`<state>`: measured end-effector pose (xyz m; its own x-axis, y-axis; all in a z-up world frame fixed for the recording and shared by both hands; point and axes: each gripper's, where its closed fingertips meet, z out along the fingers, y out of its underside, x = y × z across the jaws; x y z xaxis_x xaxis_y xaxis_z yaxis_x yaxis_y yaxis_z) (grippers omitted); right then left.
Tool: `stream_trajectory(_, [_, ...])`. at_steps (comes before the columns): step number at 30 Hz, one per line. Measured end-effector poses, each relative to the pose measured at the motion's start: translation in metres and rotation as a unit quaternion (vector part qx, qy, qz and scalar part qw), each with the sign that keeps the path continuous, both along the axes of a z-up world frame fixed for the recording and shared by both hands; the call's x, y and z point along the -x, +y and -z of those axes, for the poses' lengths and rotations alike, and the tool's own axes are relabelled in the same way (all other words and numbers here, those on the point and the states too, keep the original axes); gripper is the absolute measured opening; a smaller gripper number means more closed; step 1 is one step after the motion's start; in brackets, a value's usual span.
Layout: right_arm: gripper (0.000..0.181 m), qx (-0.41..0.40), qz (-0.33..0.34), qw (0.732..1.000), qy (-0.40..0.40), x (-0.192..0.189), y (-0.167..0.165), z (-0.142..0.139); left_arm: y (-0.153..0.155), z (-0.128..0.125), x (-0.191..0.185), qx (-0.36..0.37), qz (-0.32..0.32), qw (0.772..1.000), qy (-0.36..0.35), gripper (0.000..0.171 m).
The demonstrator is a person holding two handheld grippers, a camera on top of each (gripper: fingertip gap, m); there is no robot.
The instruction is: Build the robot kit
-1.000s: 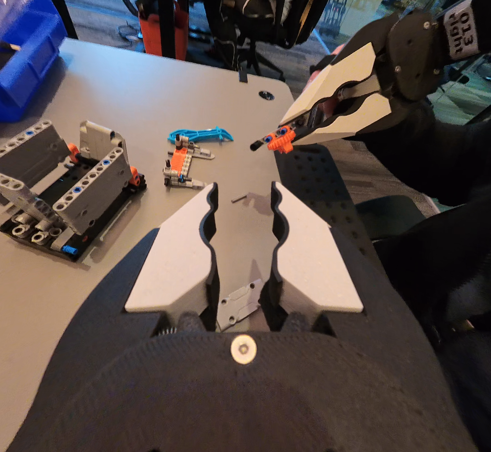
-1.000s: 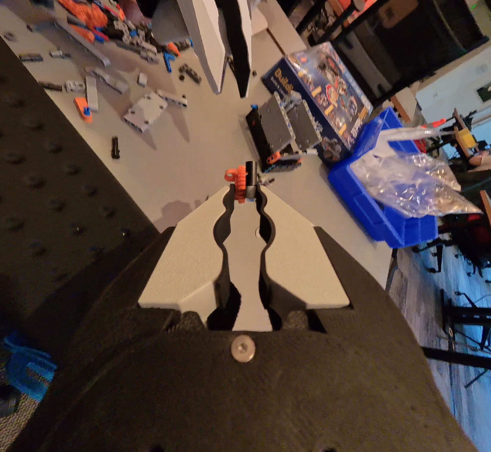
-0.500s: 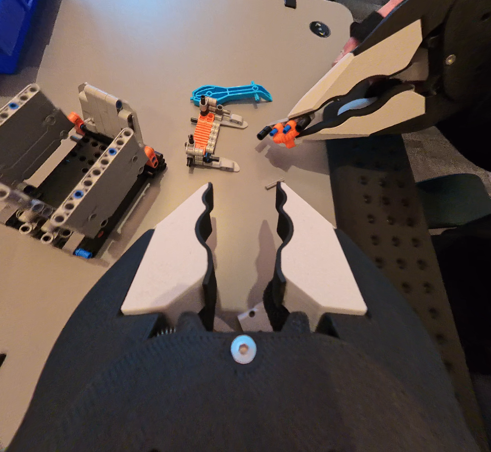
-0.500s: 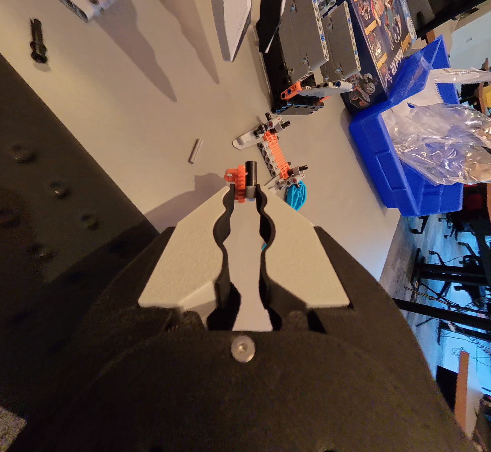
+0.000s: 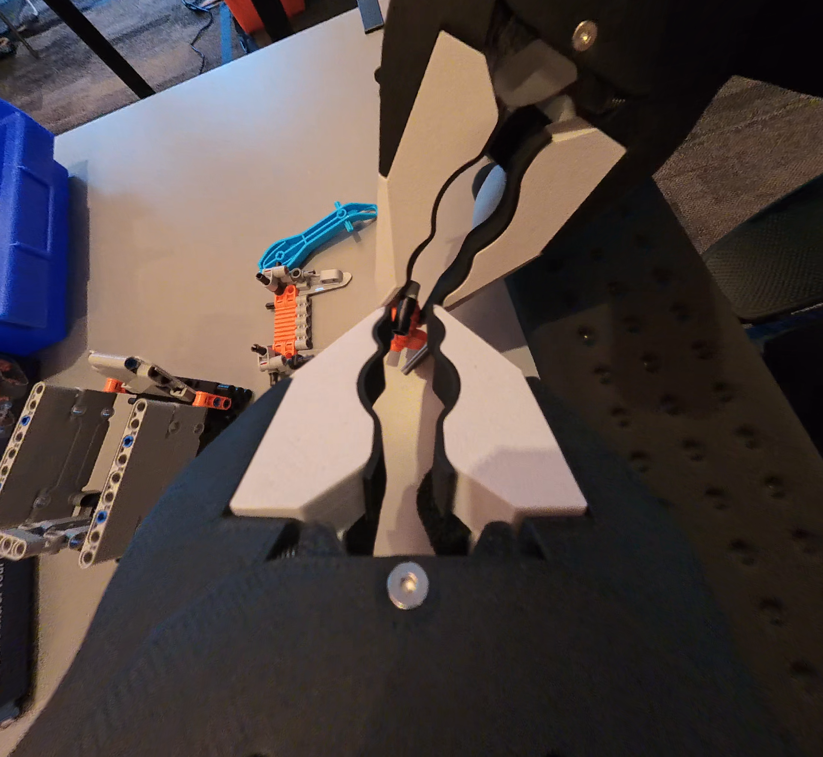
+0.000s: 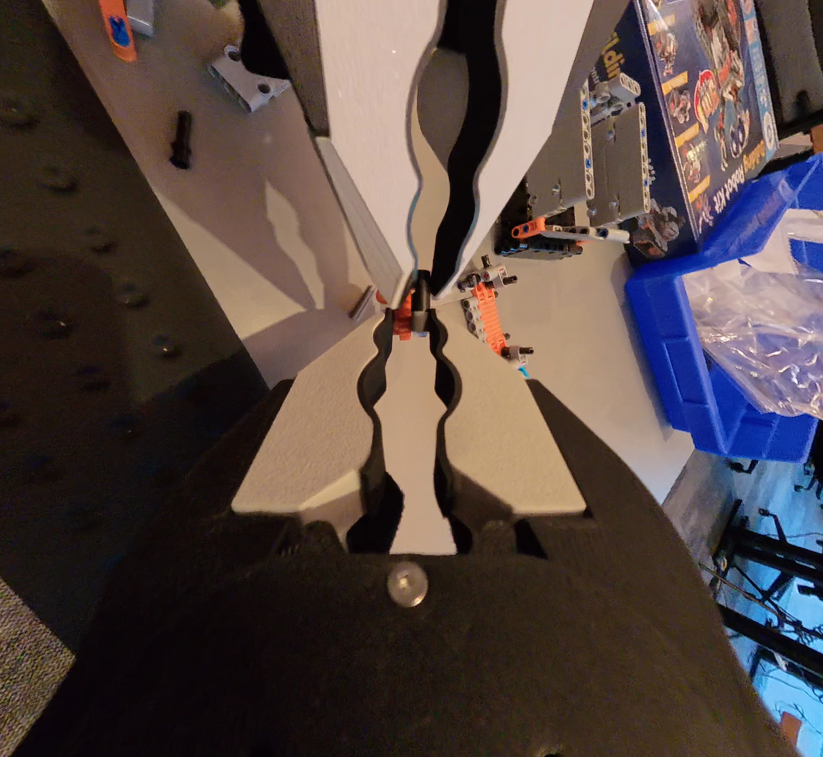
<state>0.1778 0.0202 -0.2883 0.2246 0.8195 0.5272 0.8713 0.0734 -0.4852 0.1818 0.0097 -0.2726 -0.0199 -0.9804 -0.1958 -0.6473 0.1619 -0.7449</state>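
Note:
My right gripper [image 6: 410,319] is shut on a small orange and black piece [image 6: 418,317] and holds it above the grey table [image 6: 276,183]. My left gripper [image 5: 408,314] meets it tip to tip, its jaws drawn in on the same piece [image 5: 403,335]. In the right wrist view the left gripper [image 6: 421,288] pinches the piece's black pin from above. In the left wrist view the right gripper [image 5: 416,292] comes in from the upper right. A small grey axle [image 5: 414,359] lies on the table under the tips.
An orange and grey sub-assembly [image 5: 287,321] and a turquoise part [image 5: 311,237] lie left of the tips. A grey panel assembly [image 5: 102,446] stands at the left. A blue bin [image 6: 712,357], a kit box [image 6: 712,90] and loose parts [image 6: 249,85] also lie around. A black perforated mat [image 5: 645,379] borders the table. My left and right fingertips are right by each other.
The two grippers have come together. My left gripper went from wide open to closed in around the piece that the right gripper carries.

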Motion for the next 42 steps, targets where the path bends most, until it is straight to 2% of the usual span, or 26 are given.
stream_trajectory(5, [0.014,0.003,-0.010,1.000,0.029,0.003,-0.001,-0.009,0.000,-0.008,0.002,0.014,-0.003,1.000,-0.020,0.007])
stream_trajectory(9, [0.021,0.029,-0.011,0.990,0.134,0.004,-0.001,-0.028,0.002,-0.027,0.002,0.068,-0.005,0.994,-0.088,0.005])
stream_trajectory(13, [0.030,0.105,-0.033,0.946,0.306,0.004,-0.004,-0.051,0.000,-0.053,0.004,0.158,0.013,0.972,-0.176,0.005])
stream_trajectory(16, [0.027,0.134,-0.055,0.918,0.369,0.005,-0.005,-0.063,0.001,-0.065,0.006,0.188,0.022,0.959,-0.211,0.005])
stream_trajectory(18, [0.023,0.147,-0.071,0.909,0.382,0.007,-0.008,-0.066,0.001,-0.070,0.006,0.197,0.028,0.953,-0.229,0.005])
stream_trajectory(20, [0.022,0.162,-0.081,0.906,0.384,0.008,-0.008,-0.066,0.000,-0.071,0.006,0.206,0.036,0.949,-0.236,0.005])
stream_trajectory(23, [0.020,0.168,-0.075,0.914,0.363,0.000,0.000,-0.063,0.008,-0.059,0.006,0.210,0.020,0.953,-0.219,0.006])
stream_trajectory(24, [0.013,0.164,-0.070,0.921,0.346,-0.005,0.004,-0.062,0.016,-0.052,0.006,0.210,0.001,0.955,-0.209,0.017])
stream_trajectory(27, [0.013,0.149,-0.041,0.955,0.253,-0.020,0.023,-0.048,0.034,-0.024,0.008,0.201,-0.044,0.967,-0.148,0.023])
stream_trajectory(29, [0.014,0.158,-0.033,0.963,0.215,-0.025,0.035,-0.041,0.045,-0.008,0.008,0.171,-0.073,0.976,-0.113,0.023])
stream_trajectory(32, [0.014,0.198,-0.037,0.962,0.184,-0.028,0.051,-0.035,0.058,0.009,0.006,0.135,-0.108,0.983,-0.067,0.024])
stream_trajectory(36, [0.013,0.255,-0.033,0.956,0.143,-0.032,0.071,-0.031,0.052,0.025,-0.006,0.112,-0.086,0.990,-0.026,0.023])
stream_trajectory(42, [0.013,0.339,-0.026,0.932,0.122,-0.034,0.097,-0.018,0.050,0.058,-0.015,0.091,-0.070,0.992,0.050,0.019])
